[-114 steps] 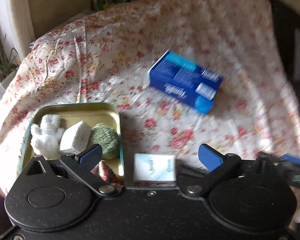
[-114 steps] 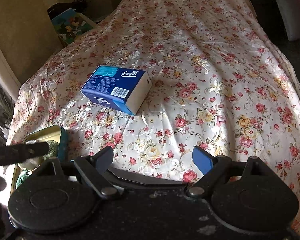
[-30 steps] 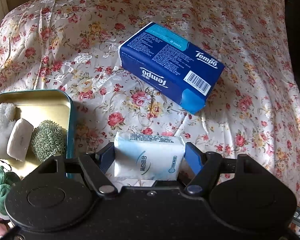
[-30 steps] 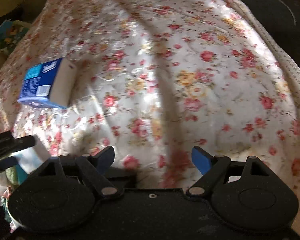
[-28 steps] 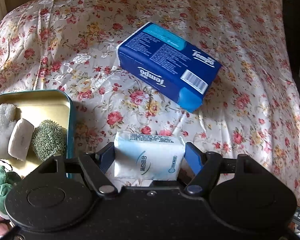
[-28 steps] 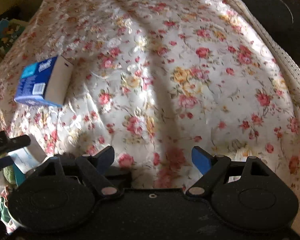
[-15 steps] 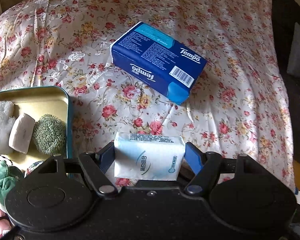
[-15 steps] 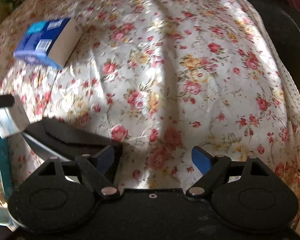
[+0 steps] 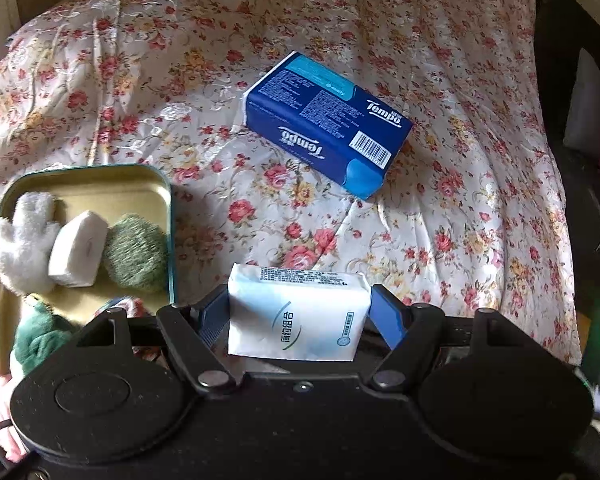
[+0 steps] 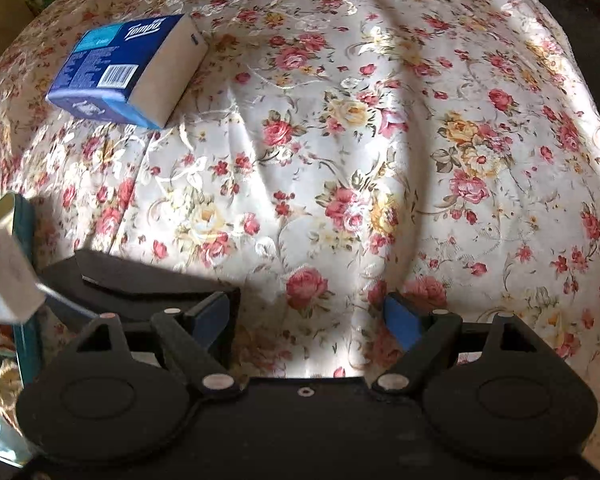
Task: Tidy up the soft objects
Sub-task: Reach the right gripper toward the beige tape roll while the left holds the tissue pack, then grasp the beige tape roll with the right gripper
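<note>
The white tissue pack sits between the blue pads of the left hand-held gripper, pinched across its short ends and carried clear of the flowered cloth, just right of the tin. The pack is judged light and soft: the plastic wrap is likely slippery, and the paper inside will give under pressure, so a firm hold across the ends (as now) suits it better than a hold on the broad faces.

The tin holds a white plush piece, a white pad and a green scrubber, lying side by side and touching; a green plush toy lies at its near end. Free space remains at the far end of the tin.

The blue tissue box lies on the cloth, well apart from the tin. The right hand-held gripper hangs over bare cloth, jaws spread and empty.
</note>
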Tool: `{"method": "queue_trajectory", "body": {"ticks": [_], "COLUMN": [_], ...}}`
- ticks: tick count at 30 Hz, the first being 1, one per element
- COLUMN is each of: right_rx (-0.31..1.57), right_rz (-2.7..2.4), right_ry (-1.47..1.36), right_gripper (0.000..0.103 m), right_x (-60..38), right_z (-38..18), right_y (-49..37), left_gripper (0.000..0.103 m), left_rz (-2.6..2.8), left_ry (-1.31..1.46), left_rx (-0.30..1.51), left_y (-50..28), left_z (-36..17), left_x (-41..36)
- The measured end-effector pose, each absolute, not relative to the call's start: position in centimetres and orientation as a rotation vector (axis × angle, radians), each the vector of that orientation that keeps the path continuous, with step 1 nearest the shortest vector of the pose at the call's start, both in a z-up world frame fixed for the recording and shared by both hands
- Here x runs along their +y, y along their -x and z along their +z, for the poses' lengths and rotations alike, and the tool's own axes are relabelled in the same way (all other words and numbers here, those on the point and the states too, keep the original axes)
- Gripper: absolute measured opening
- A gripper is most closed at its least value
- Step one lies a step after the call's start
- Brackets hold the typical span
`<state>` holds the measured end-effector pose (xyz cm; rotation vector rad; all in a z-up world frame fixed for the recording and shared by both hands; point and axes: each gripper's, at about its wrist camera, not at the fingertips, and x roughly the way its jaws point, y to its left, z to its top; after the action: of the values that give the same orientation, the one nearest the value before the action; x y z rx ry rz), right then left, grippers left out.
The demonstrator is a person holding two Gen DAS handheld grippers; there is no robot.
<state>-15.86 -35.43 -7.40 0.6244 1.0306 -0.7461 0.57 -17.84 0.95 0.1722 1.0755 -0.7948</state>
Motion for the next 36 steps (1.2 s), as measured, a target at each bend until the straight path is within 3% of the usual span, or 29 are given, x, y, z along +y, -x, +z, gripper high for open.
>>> {"method": "queue_trajectory", "body": {"ticks": [17,27,32,36], "right_rx": [0.832,0.87,0.912,0.969], "right_rz": [-0.799,-0.765,-0.772,-0.682], "right_ry": [-0.51,-0.527,-0.51,-0.5], "right_gripper": [0.086,0.086,0.067,0.06], "right_x": [-32.0,-27.3,-25.4,-24.0], "right_z": [-2.5,-2.4,-2.9,-3.3], "right_y": [19.7,22.3,22.4,22.2], "left_gripper": [0.069,0.069,0.069,0.069], "left_rz": [-0.881,-0.899,-0.898,-0.9], "left_ry": [-0.191,-0.19,-0.184,-0.183], "left_rx": [1.098,1.121,1.116,1.115], "left_y": [2.3,2.8,2.7,2.8], "left_z": [2.7,2.5,2.7,2.7], "left_x": [-13.4,-12.0,-11.7,-11.7]}}
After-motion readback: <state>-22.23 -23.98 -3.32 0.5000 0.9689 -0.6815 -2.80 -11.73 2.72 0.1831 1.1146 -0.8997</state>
